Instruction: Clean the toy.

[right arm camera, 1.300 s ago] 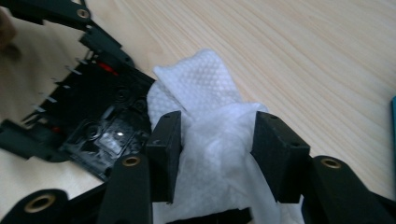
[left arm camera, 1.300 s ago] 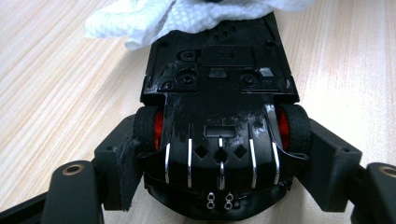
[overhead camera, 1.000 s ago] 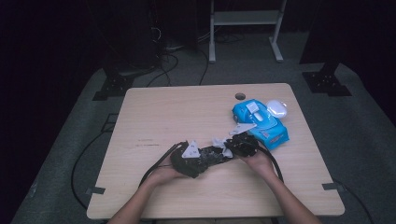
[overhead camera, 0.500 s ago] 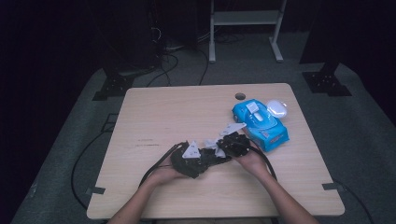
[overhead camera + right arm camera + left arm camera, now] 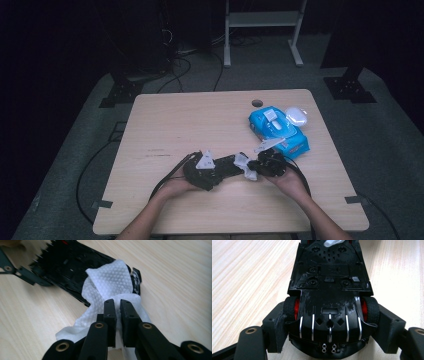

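Right gripper view: right gripper was pinched shut on the wet wipe, now moved in onto the toy car underside. Left gripper clamped the car's rear wheels, mid-desk. Wiping looked underway.

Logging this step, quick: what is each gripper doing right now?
Left gripper: closed on the toy car, held underside up.
Right gripper: closed on the white wipe.

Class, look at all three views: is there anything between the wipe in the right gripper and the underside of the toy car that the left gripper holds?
Nothing visible. The right gripper pinches the white wipe, which already lies against the toy car at its far end. The left gripper clamps the car at the wheels, underside up.
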Available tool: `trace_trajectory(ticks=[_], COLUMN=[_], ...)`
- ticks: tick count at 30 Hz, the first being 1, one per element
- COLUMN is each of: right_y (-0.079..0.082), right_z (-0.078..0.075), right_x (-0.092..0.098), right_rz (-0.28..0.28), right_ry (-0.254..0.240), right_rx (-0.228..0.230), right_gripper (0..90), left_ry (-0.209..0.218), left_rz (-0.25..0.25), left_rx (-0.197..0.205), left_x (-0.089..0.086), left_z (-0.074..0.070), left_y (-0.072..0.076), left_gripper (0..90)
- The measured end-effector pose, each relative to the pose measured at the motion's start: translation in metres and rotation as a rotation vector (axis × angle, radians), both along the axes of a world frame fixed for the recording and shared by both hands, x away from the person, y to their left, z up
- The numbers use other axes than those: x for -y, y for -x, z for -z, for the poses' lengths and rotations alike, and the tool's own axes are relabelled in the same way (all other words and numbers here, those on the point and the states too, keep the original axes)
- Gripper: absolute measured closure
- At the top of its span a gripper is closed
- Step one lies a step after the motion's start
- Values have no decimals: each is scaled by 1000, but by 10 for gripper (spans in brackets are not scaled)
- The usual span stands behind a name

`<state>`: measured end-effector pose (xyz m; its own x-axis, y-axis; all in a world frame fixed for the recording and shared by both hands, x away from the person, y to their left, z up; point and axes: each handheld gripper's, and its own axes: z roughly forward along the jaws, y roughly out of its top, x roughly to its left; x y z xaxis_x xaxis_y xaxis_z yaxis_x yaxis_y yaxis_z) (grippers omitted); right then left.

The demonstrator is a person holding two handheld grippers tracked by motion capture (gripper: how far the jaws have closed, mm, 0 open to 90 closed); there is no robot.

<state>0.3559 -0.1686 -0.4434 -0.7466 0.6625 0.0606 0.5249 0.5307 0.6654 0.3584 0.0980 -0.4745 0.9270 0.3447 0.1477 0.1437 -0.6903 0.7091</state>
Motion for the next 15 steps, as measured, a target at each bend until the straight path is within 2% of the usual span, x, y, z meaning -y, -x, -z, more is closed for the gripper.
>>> trace_trajectory(ticks=[3,6,8,10,11,12,13,14,15], right_y=[3,5,6,3,0,-3,-8,-8,-7], right_z=[-3,-4,-5,-4,-3,-1,1,2,2], right_x=[-8,-18,-23,-20,-15,-9,0,3,2], right_rz=[-28,-75,-88,-67,-41,-14,9,20,16], right_ry=[-14,-58,-34,-20,4,3,-36,-51,-50], right_rx=[11,-5,10,28,40,33,-4,-23,-21], right_gripper=[838,840,839,838,838,839,839,840,839], left_ry=[-5,-12,-2,5,5,5,6,5,5], left_rz=[0,5,3,0,1,3,3,5,4], left_rx=[12,17,10,11,14,17,15,15,14], left_x=[0,-1,-1,-1,-1,-1,-1,-1,-1], left_z=[0,-1,-1,-2,-2,-2,-2,-2,-2], left_y=[0,0,0,1,1,1,1,0,0], left_gripper=[246,246,246,246,246,247,246,246,246])
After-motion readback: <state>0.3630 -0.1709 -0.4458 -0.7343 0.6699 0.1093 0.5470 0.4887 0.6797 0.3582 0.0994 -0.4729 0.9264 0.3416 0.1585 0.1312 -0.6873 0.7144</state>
